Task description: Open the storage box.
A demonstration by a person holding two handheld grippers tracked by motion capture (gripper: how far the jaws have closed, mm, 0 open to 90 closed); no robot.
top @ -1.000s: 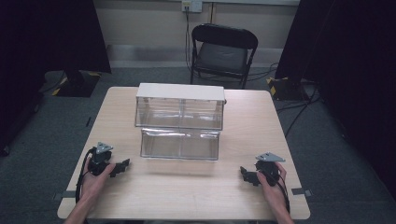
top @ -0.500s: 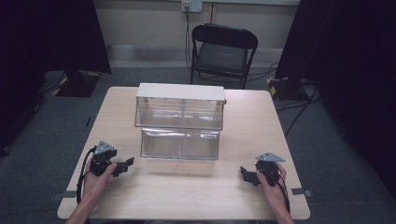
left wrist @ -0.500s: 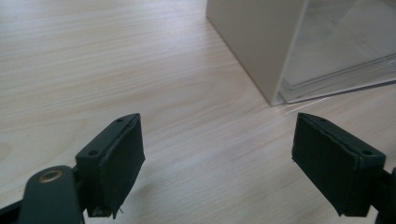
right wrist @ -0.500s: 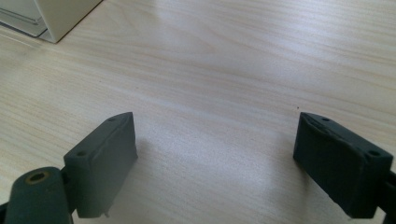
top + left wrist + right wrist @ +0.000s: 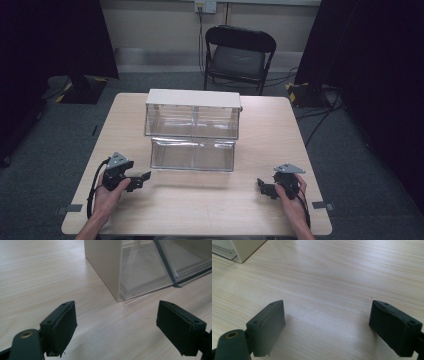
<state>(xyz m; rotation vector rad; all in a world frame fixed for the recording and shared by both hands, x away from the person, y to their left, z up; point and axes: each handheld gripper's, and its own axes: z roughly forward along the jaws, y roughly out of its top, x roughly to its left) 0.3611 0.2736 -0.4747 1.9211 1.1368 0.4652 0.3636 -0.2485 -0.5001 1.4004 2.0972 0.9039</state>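
Left tool released with jaws wide, clear drawer cabinet just ahead of it, right tool also released, cabinet well off to its side, both low over the table.

Black folding chair beyond the wooden table.
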